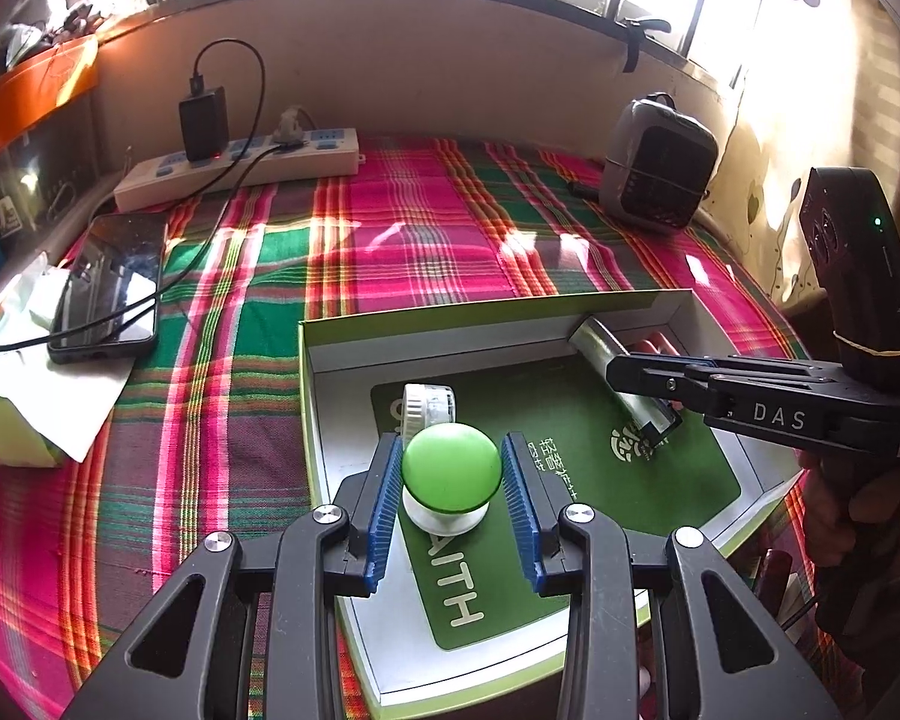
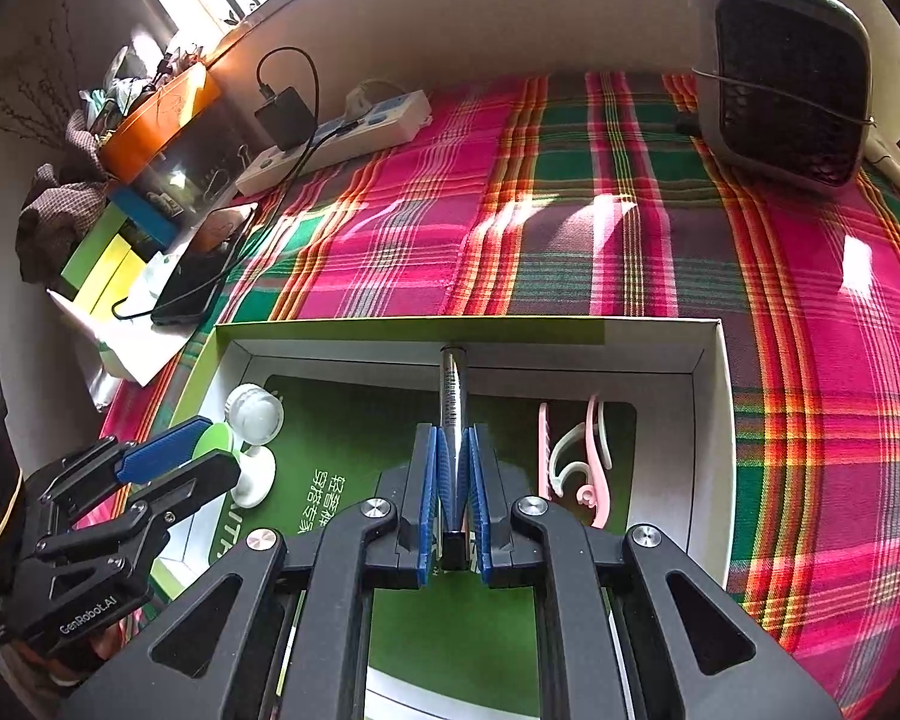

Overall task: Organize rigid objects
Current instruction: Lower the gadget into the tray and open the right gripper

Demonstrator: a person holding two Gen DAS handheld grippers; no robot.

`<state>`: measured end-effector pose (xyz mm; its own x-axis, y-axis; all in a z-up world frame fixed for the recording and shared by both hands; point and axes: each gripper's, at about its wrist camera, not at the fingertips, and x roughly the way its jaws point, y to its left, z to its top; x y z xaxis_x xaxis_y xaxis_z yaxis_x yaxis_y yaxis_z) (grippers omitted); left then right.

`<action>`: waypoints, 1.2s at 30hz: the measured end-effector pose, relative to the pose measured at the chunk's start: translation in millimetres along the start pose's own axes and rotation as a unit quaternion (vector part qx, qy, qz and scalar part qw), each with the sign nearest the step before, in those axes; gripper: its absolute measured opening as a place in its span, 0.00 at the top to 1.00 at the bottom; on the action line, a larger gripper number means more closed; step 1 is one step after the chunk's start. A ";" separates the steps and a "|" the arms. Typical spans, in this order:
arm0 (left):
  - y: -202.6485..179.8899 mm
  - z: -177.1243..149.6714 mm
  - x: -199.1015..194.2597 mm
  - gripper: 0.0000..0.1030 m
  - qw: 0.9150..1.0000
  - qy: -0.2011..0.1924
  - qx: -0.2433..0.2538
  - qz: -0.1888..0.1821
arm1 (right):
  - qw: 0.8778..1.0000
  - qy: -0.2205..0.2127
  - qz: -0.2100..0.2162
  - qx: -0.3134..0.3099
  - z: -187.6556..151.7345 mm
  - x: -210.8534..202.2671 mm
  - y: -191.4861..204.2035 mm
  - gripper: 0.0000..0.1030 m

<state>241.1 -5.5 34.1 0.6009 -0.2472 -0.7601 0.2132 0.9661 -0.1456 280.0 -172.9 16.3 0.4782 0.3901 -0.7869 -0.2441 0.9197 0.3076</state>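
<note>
A white cardboard box (image 1: 321, 408) with a green card on its floor lies on the plaid cloth. My left gripper (image 1: 452, 456) stands open around a green-topped white knob (image 1: 452, 474) inside the box; the right pad shows a gap. A clear round cap (image 1: 429, 405) lies just behind it. My right gripper (image 2: 453, 456) is shut on a silver metal tube (image 2: 452, 384), whose far end reaches the box's back wall. A pink and white clip (image 2: 576, 462) lies in the box to the right. The right gripper also shows in the left wrist view (image 1: 660, 378).
A phone (image 1: 111, 288) on charge lies at the left on tissue. A power strip (image 1: 240, 165) with a charger sits at the back left. A grey fan heater (image 1: 660, 162) stands at the back right. Boxes and clutter line the left edge.
</note>
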 end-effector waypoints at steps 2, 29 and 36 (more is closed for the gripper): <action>0.1 -0.2 0.6 0.68 1.000 0.002 -0.001 0.001 | 1.000 -0.001 0.000 -0.002 -0.1 0.1 -0.1 0.89; -0.3 -0.8 -1.9 0.68 1.000 -0.001 0.003 0.007 | 1.000 -0.007 -0.025 -0.014 -1.5 0.2 1.5 0.77; -0.4 -0.4 -3.2 0.68 1.000 -0.004 0.004 0.009 | 0.999 -0.011 -0.030 -0.017 -1.8 -1.0 3.7 0.70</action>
<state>238.7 -5.1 36.3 0.6106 -0.2312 -0.7574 0.2097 0.9695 -0.1268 277.1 -170.0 17.3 0.5114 0.3356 -0.7911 -0.2433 0.9395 0.2412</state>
